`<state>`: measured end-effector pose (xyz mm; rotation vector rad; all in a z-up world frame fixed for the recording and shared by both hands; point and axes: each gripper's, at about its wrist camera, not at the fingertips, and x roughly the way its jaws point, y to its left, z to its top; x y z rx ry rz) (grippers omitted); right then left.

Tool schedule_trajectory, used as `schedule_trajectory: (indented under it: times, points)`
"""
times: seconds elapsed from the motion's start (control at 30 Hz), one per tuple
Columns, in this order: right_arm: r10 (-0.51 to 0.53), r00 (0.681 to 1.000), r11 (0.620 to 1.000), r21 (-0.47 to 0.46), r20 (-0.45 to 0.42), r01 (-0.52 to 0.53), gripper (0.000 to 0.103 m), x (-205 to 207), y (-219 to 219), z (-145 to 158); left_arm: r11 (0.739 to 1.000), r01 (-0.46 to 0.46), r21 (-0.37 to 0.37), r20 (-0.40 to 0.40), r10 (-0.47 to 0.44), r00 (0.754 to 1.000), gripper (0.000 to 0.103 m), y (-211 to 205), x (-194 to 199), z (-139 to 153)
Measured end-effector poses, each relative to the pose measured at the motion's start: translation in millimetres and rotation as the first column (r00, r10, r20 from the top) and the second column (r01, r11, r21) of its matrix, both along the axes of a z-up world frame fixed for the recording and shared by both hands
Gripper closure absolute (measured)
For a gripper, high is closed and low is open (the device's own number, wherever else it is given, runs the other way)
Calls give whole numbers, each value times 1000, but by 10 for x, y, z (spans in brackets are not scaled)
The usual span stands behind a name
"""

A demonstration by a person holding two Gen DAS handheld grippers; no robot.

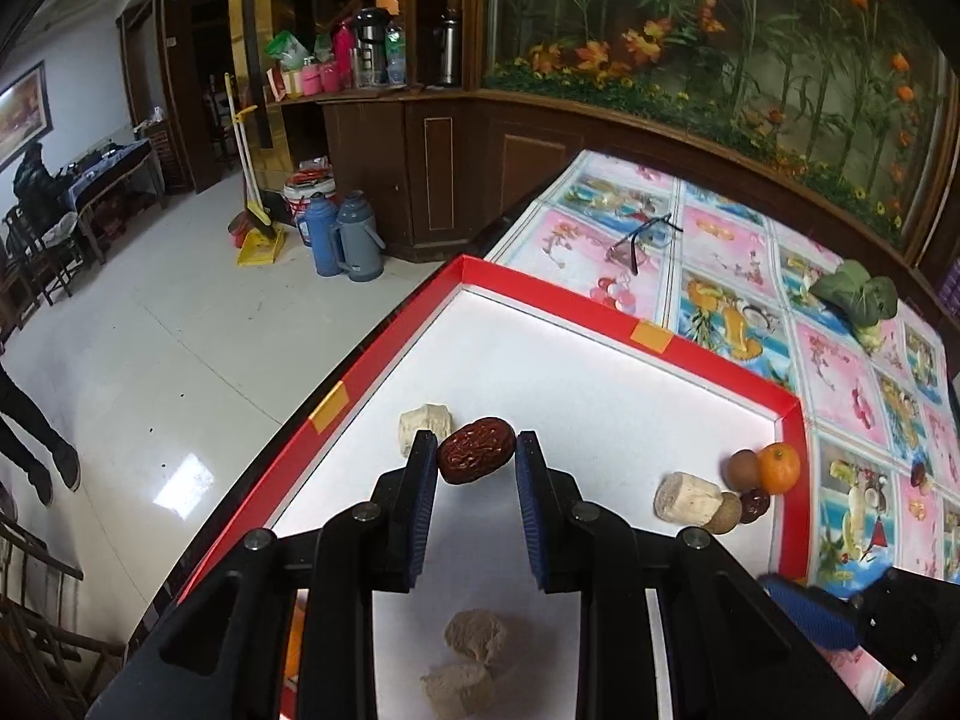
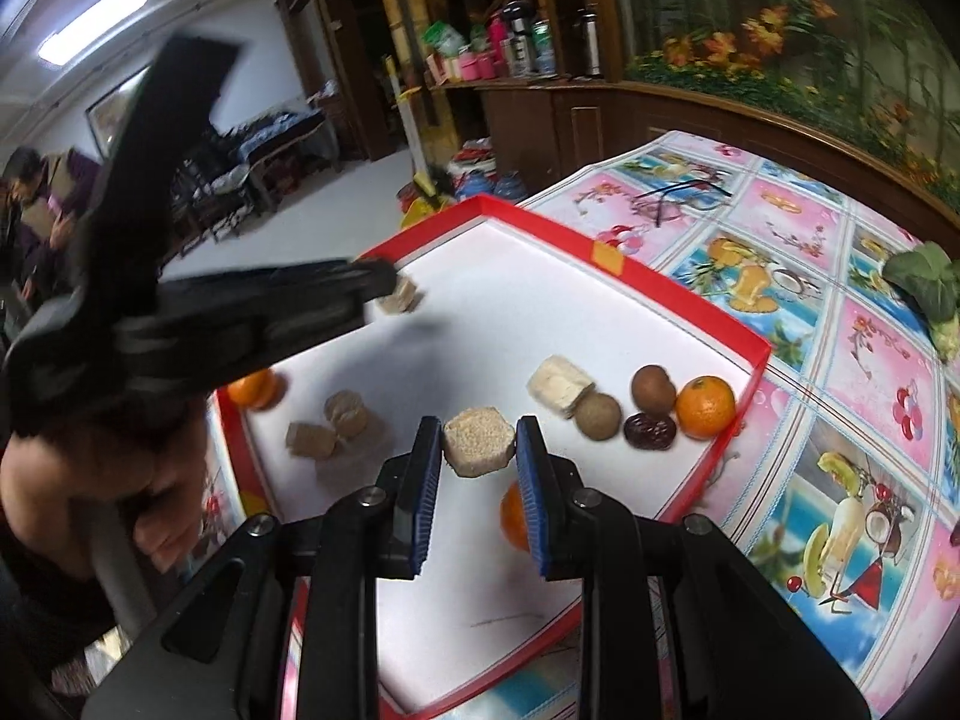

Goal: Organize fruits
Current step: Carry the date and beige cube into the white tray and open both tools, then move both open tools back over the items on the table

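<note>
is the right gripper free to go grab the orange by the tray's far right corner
Probably not yet: the right gripper is shut on a hexagonal cake, so its jaws are full. The path to the orange looks clear otherwise.

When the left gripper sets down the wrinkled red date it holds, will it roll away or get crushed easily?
The red date looks oval and wrinkled, so it would probably wobble and settle rather than roll far on the flat white tray. It seems light for its size. Held between the left gripper's pads it shows no squashing, so it is likely fairly firm.
</note>
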<state>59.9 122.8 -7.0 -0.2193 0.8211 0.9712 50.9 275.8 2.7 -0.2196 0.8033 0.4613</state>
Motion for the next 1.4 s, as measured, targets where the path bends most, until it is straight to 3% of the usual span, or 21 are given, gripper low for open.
schedule_trajectory:
  times: [0.17,0.57,0.6,0.63,0.7,0.73,0.8,0.93,1.07,1.27,1.4]
  points:
    - [23,1000,999,-29,10,-22,76,-48,36,-45,1000,-10,7,-22,10,1000,78,36,10,-53]
    - [-44,999,998,-40,-3,44,75,50,3,-132,1000,-30,7,-30,31,999,77,73,0,-84]
    - [-51,999,998,-42,-1,51,74,52,0,-129,999,-39,0,-43,39,998,69,92,-3,-97]
    - [-62,998,997,-41,0,62,68,60,-10,-125,999,-43,-6,-46,42,998,64,109,-7,-104]
    - [-83,997,996,-33,4,83,54,80,-35,-109,998,-56,-7,-31,55,998,40,123,-49,-86]
    - [-92,996,995,-28,7,92,45,92,-44,-99,998,-65,-3,-22,65,998,37,122,-81,-72]
    - [-106,994,994,-20,14,107,39,99,-59,-76,997,-76,-10,-11,76,997,30,133,-137,-39]
    - [-174,984,985,2,31,174,21,160,-127,-12,995,-99,-12,8,99,995,26,130,-246,33]
    - [-245,969,969,42,26,244,21,278,-332,124,993,-117,-13,53,118,992,25,33,-379,139]
    - [-420,906,907,66,58,416,21,442,-1294,271,999,-11,-34,104,15,994,25,-488,-282,215]
    - [-582,811,813,19,50,582,21,646,-2175,116,994,109,-18,105,-106,989,25,-1006,-121,192]
